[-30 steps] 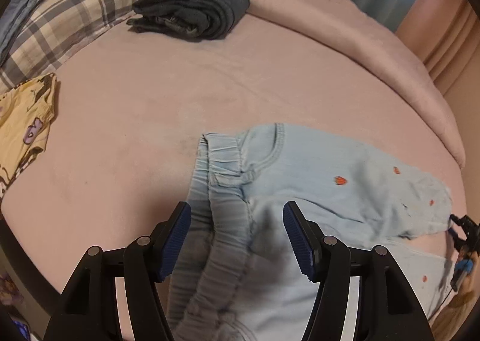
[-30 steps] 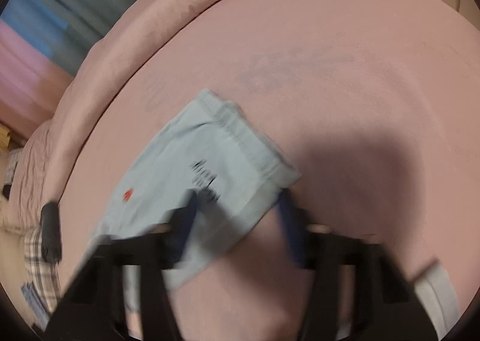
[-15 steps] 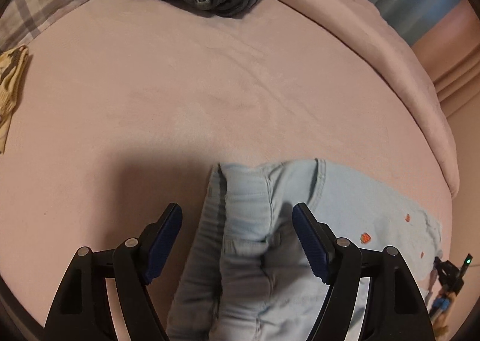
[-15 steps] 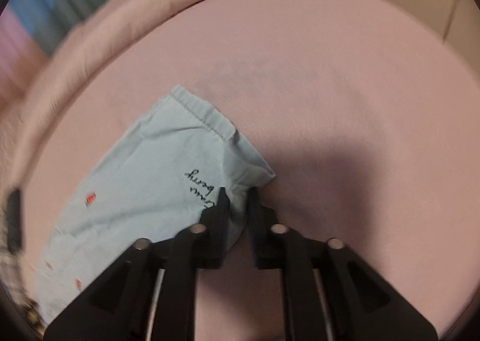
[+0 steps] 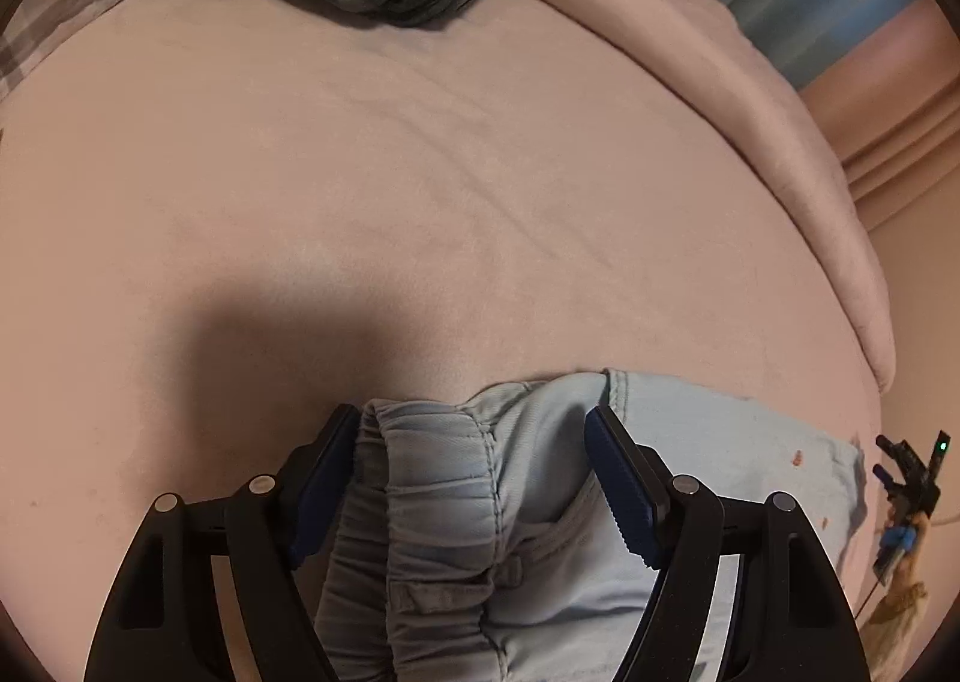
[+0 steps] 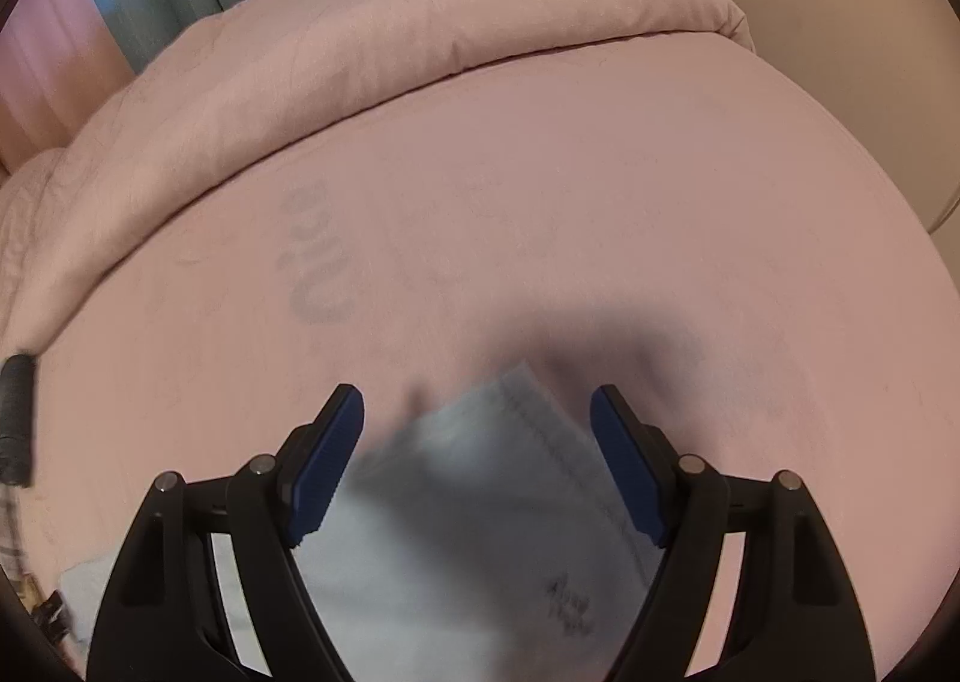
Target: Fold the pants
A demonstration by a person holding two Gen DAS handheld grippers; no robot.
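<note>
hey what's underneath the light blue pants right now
The light blue pants lie on the pink bedspread, between the left gripper's open jaws. Anything under the fabric itself is covered.

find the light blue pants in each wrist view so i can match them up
Left wrist: light blue pants at bottom centre, elastic waistband between the open jaws of the left gripper.
Right wrist: a blurred hem corner at bottom centre, between the right gripper jaws, which are opening and not pressing it.
Shared landmark: rolled pink blanket along the bed's far edge.

Each claw [image 5: 471, 478] is black with ribbed blue pads [image 5: 618, 493] (silver screws too).
</note>
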